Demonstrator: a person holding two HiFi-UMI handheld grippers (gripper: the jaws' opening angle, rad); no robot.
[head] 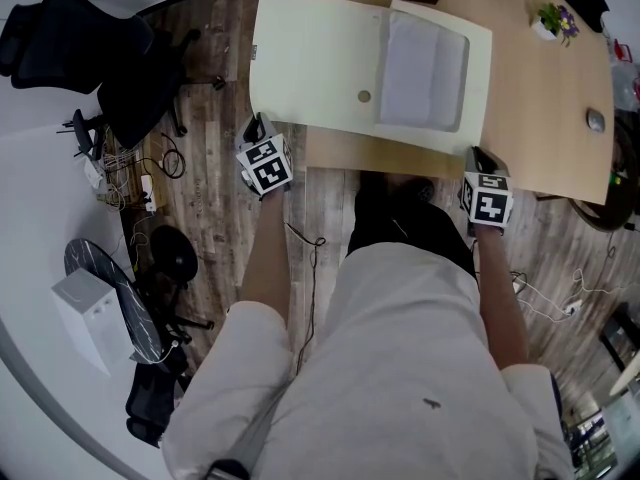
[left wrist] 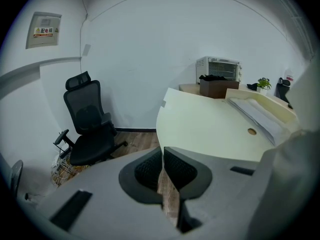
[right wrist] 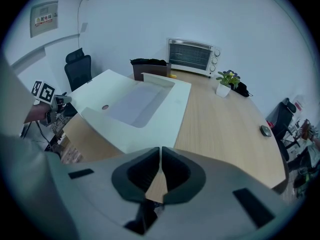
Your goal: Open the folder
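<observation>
The cream folder (head: pixel 320 68) lies open on the wooden table (head: pixel 530 98), its left flap hanging past the table's left edge. White sheets (head: pixel 425 68) sit in its right half, and a round button (head: pixel 364 96) shows near the fold. My left gripper (head: pixel 258 120) is at the flap's near left corner, shut with nothing between the jaws (left wrist: pixel 162 151). My right gripper (head: pixel 475 153) hovers by the folder's near right corner, also shut and empty (right wrist: pixel 160 151). The folder (left wrist: pixel 210 129) spreads out ahead of the left gripper; in the right gripper view the folder (right wrist: pixel 135 104) lies ahead to the left.
A toaster oven (right wrist: pixel 192 56) and a brown box (right wrist: pixel 150 66) stand at the table's far end. A small potted plant (head: pixel 552 20) and a mouse (head: pixel 596 120) are on the right. A black office chair (head: pixel 90 58) and cables (head: pixel 130 173) occupy the floor at left.
</observation>
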